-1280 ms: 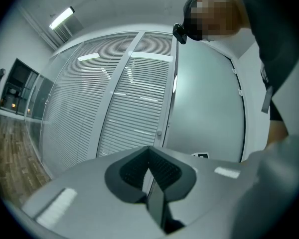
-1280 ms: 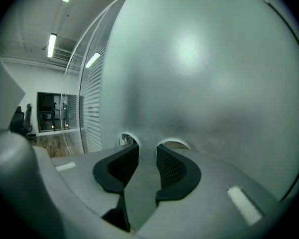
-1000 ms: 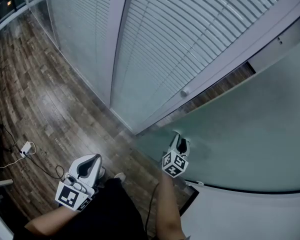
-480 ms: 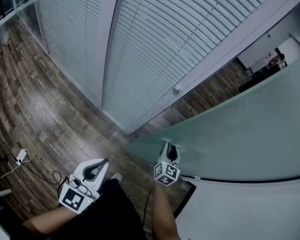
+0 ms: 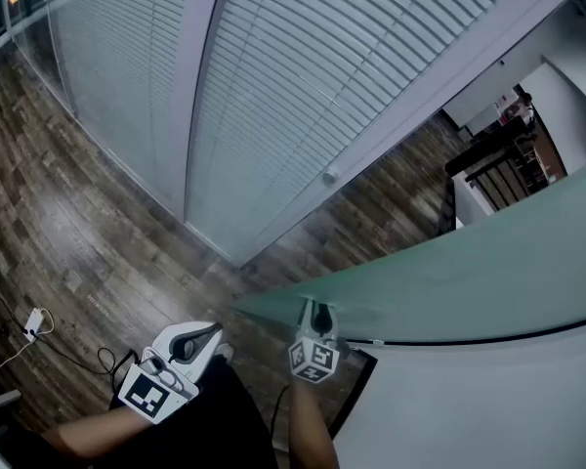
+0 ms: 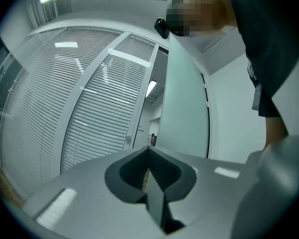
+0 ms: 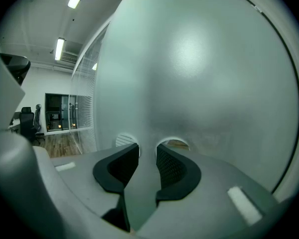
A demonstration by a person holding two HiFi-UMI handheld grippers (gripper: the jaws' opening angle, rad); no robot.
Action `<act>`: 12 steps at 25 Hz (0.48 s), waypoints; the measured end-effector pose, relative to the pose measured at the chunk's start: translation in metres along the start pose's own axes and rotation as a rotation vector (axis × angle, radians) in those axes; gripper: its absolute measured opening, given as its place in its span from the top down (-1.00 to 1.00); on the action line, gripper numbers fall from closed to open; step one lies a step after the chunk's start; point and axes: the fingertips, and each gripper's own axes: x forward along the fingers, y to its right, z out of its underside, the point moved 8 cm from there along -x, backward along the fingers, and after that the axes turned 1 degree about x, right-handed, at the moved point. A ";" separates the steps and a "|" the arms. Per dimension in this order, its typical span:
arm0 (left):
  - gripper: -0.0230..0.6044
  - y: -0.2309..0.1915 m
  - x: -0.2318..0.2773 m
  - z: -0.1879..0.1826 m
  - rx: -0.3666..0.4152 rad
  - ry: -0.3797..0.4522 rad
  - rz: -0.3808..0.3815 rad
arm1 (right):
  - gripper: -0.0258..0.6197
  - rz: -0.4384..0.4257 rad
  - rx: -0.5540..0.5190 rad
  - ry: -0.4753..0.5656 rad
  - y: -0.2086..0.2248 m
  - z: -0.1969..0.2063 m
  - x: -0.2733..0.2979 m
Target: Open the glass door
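Stock as I see it from the head view, places by the clock:

1. Frosted pale-green glass door point(image 5: 469, 262) — runs from centre out to 3 o'clock. Its free edge ends near centre, and it stands angled away from the slatted wall with floor showing in the gap.
2. Right tongs point(image 5: 316, 313) — at 6 o'clock, near the door's free edge. The jaws are parted with nothing between them. In the right gripper view the tips sit right up against the glass face, which fills nearly the whole view.
3. Left tongs point(image 5: 207, 335) — at 7 o'clock, well apart from the door. In the left gripper view the jaws are closed tip to tip and empty.
4. White slatted blinds point(image 5: 303, 86), behind a glazed wall: 11 to 1 o'clock.
5. Round pale knob point(image 5: 330, 176), on the wall's frame: just above centre.
6. Dark wood-plank floor point(image 5: 68, 213): 9 o'clock.
7. Small white power adapter point(image 5: 29, 322) with its cable, lying on the floor: 8 o'clock.
8. My operator's forearm point(image 5: 308, 428), behind the right tongs: 6 o'clock.
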 end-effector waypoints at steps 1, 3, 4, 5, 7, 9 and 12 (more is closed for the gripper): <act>0.93 0.000 0.001 0.002 -0.005 -0.012 0.006 | 0.56 -0.002 0.000 -0.001 -0.001 0.002 -0.004; 0.93 -0.001 0.002 0.004 -0.018 -0.025 0.021 | 0.56 -0.007 0.003 -0.005 -0.003 0.005 -0.013; 0.93 -0.001 0.003 0.006 -0.023 -0.028 0.033 | 0.56 -0.010 0.003 -0.005 -0.005 0.007 -0.017; 0.93 0.000 0.003 0.007 -0.027 -0.030 0.047 | 0.56 -0.011 0.003 -0.004 -0.006 0.009 -0.022; 0.93 0.005 0.003 0.009 -0.041 -0.036 0.082 | 0.56 -0.009 0.000 0.003 -0.008 0.011 -0.032; 0.93 0.010 0.003 0.012 -0.064 -0.047 0.124 | 0.56 -0.007 -0.004 0.013 -0.008 0.012 -0.043; 0.93 0.019 0.000 0.022 -0.094 -0.071 0.189 | 0.56 -0.015 -0.006 0.032 -0.010 0.020 -0.059</act>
